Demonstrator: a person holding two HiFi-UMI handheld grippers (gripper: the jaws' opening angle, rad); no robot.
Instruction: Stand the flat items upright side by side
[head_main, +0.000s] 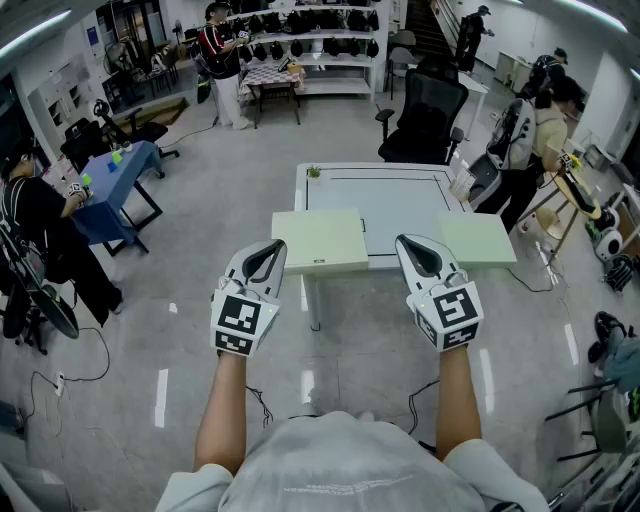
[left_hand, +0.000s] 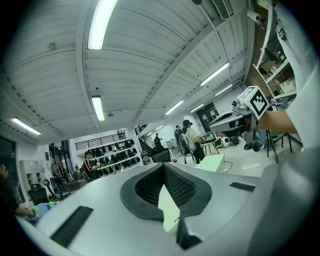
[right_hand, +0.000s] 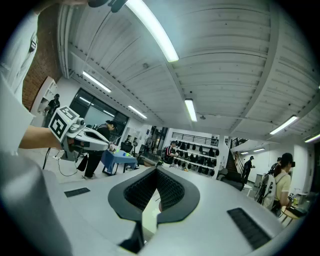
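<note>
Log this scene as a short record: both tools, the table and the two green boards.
Table: white, ahead of both tools
Left tool: shut, empty, level
Right tool: shut, empty, level
Left board: pale green, lying flat at the near edge
Right board: pale green, lying flat at the near right corner
Progress: neither board upright yet

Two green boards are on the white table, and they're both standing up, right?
No. The left green board and the right green board are on the white table, but both lie flat, not upright. The head view shows it.
</note>
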